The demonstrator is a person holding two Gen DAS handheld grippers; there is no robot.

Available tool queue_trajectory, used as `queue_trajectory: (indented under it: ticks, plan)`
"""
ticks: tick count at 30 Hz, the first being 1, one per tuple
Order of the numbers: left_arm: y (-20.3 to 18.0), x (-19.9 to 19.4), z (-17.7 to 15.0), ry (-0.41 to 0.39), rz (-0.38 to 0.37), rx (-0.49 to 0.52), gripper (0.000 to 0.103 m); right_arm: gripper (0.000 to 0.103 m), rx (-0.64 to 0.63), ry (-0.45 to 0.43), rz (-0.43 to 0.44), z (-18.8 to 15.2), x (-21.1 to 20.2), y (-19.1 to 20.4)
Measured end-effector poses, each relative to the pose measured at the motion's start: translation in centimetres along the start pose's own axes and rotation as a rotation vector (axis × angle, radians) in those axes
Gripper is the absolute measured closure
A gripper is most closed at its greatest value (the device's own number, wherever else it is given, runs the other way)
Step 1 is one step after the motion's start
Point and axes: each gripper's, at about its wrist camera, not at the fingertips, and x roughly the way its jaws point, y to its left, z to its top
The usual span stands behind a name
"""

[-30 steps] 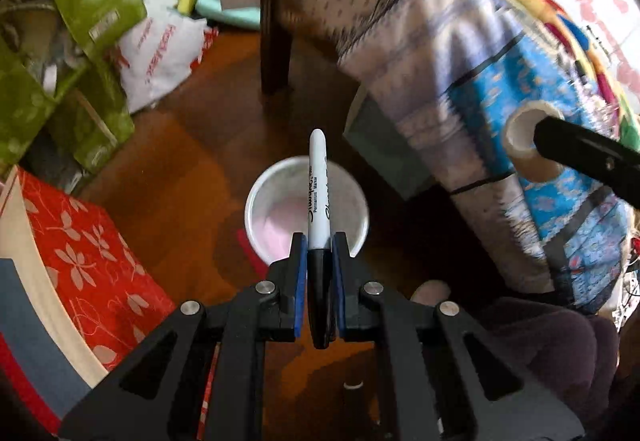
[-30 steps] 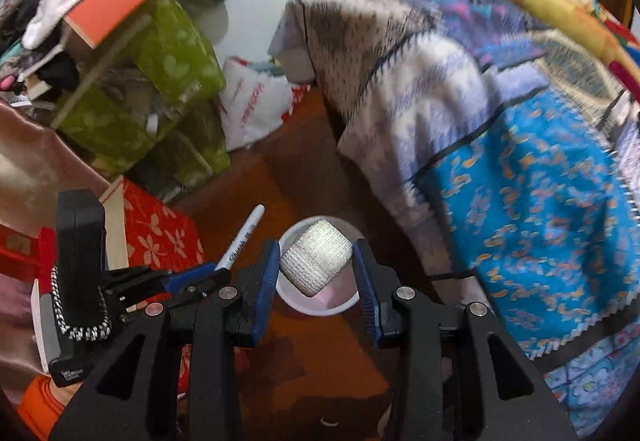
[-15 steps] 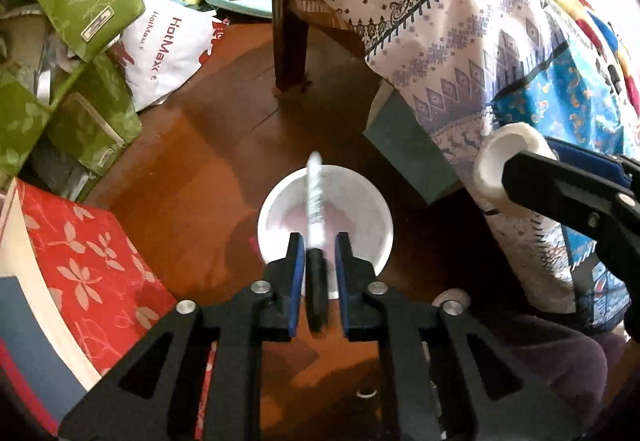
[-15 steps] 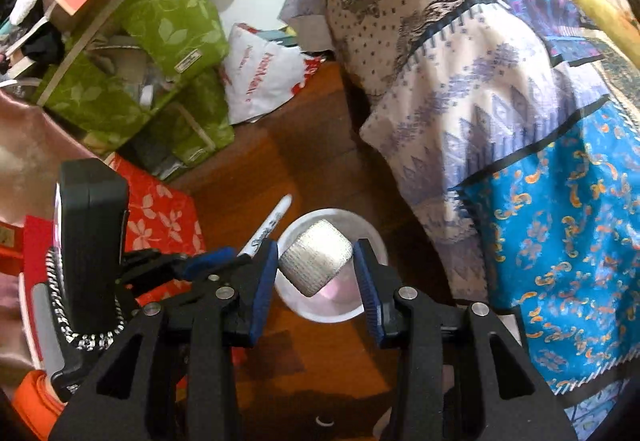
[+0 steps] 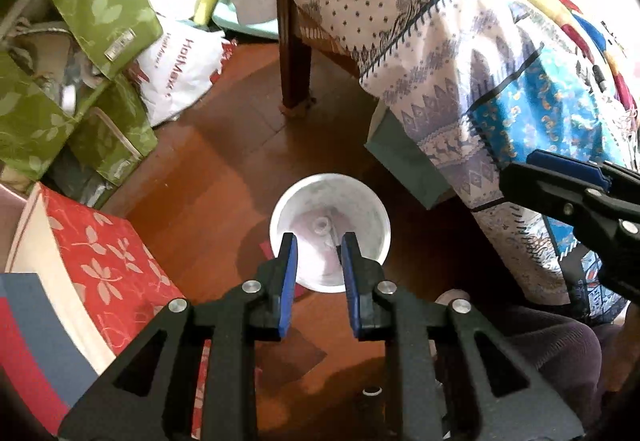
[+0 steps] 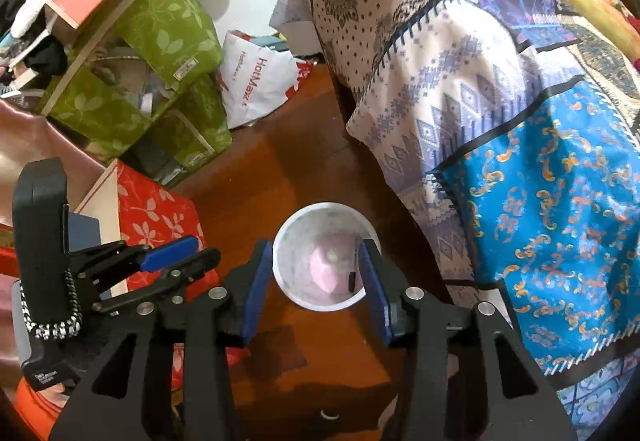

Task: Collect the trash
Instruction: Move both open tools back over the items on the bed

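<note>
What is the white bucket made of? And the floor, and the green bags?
The white bucket looks like smooth plastic: thin even rim, dull sheen. The floor seems to be polished wood, reddish brown with plank lines and glare. The green bags look like soft fabric or coated paper with a leaf print; they crease, but which of the two I cannot tell.

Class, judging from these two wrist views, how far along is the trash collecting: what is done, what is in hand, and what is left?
Done: a marker and a tape roll lie inside the white bin on the floor.
In hand: nothing. The left gripper and right gripper hang over the bin, jaws opening, with nothing between them.
Left: no other loose trash is clearly visible on the floor; the clutter beside it is bags and boxes.
</note>
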Motion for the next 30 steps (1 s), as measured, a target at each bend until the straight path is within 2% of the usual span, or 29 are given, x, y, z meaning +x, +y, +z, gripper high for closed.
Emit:
queue_trajectory:
  ticks: [10,24,27,30]
  plan:
    - [-1.4,-7.4,-0.4,-0.130,-0.011,0.002,0.082,0.062,-0.017,-0.140,-0.025,-1.5,-7.4,0.2]
    - [-9.2,-19.4,-1.5,-0.361,-0.064,0.100,0.081,0.062,0.017,-0.385,-0.103,-5.0,-19.5,-2.3]
    - [-11.5,-21.5,-1.7,-0.408,-0.090,0.124,0.068,0.062,0.029,-0.443,-0.137,-6.2,-22.1,-3.4]
    - [-13.8,-23.3,-1.9,-0.450,-0.116,0.141,0.050,0.061,0.040,-0.491,-0.168,-7.3,-24.7,-4.5]
